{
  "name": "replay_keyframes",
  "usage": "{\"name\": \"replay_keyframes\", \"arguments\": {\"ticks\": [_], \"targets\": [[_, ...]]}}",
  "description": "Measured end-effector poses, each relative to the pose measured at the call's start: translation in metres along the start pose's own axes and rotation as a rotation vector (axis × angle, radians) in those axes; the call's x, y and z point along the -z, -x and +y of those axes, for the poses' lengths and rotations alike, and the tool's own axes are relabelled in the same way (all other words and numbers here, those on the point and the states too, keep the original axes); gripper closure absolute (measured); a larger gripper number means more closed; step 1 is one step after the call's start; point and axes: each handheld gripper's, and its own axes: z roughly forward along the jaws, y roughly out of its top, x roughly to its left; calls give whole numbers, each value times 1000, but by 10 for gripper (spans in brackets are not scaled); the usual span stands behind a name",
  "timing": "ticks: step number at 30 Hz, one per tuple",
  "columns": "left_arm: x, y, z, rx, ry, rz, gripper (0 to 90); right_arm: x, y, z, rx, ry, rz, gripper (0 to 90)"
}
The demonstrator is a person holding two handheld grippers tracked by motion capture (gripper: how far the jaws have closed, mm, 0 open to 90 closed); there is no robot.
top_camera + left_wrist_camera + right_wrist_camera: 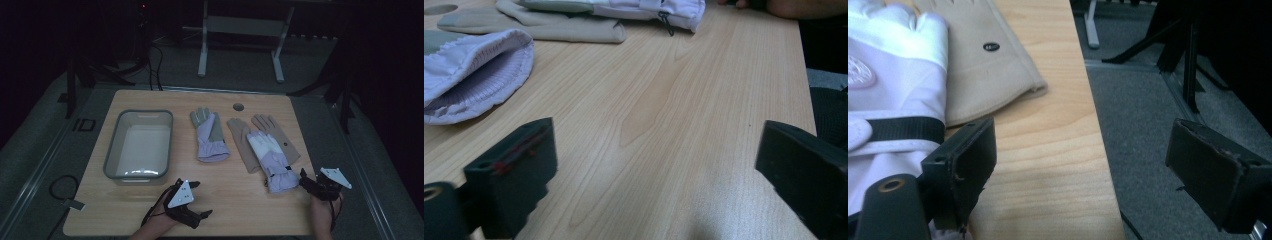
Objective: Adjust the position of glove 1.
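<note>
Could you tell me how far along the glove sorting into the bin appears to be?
Nothing looks done yet: the bin holds no gloves. All four gloves lie on the table: a lavender glove alone, a second lavender one on top of two tan gloves. Nothing is in hand; the left gripper and right gripper are open, the right beside the pile. All gloves are left.

On the pale wood-grain tabletop lie two lavender-and-white gloves with grey-green patches, one crossed by a black strap, over plain beige gloves, beside a translucent grey bin, while both grippers' jaws are black.
</note>
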Motion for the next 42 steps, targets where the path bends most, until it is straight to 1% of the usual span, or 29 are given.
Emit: {"name": "replay_keyframes", "arguments": {"ticks": [1,2,3,4,6,9,11,12,13,14,15,18,19,20,21,22,25,30,31,32,33,34,36,37,39,41,42], "targets": [[0,0,0,0,0,0,40,0,0,0,0,0,0,122],[0,0,0,-3,2,4,40,-1,-1,0,10,-9,-2,117],[1,1,0,-7,10,9,40,-3,-2,1,25,-27,-6,116],[2,1,-1,-7,15,12,38,-5,-4,2,46,-51,2,116],[2,1,-1,-2,20,14,37,-5,-4,3,43,-62,8,116],[3,-1,-1,11,31,15,25,-8,0,9,33,-114,28,115],[3,-1,-1,12,30,16,24,-8,0,11,27,-121,32,115],[3,-1,-1,11,31,15,24,-8,1,14,26,-131,45,115],[3,-1,-1,10,31,14,24,-8,2,16,22,-129,63,115],[3,0,-1,5,29,13,24,-7,2,18,20,-124,70,115],[3,0,-1,0,27,11,24,-5,2,20,28,-103,65,115],[3,0,-1,3,29,12,24,-4,2,22,24,-105,75,115],[3,-1,-1,7,31,11,24,-4,1,23,30,-106,80,115],[3,-1,-1,8,30,11,24,-3,0,27,33,-103,90,115],[3,-1,-1,7,29,9,25,0,-1,34,40,-85,96,115],[3,-1,-1,6,28,8,25,0,-1,34,40,-85,96,115],[3,-1,-1,9,27,8,25,4,-4,49,36,-66,127,115],[3,-1,-1,12,31,12,25,7,-11,77,62,-41,144,121],[3,-1,-1,15,31,16,25,8,-12,83,60,-55,161,153],[3,-1,-1,15,31,15,25,9,-12,96,37,-78,241,153],[3,-1,-1,15,30,14,25,9,-12,96,37,-78,241,153],[3,-2,-2,18,30,14,24,10,-14,102,30,-73,259,154],[3,-2,-2,22,33,14,25,15,-18,114,44,-38,231,163],[3,-2,-2,24,32,14,24,16,-21,120,51,-27,229,162],[3,-4,-2,30,27,7,24,18,-25,130,54,-20,240,142],[4,-6,-2,50,34,3,25,20,-31,140,62,-14,263,139],[4,-6,-2,55,36,1,25,21,-34,145,62,-1,258,144]]}}
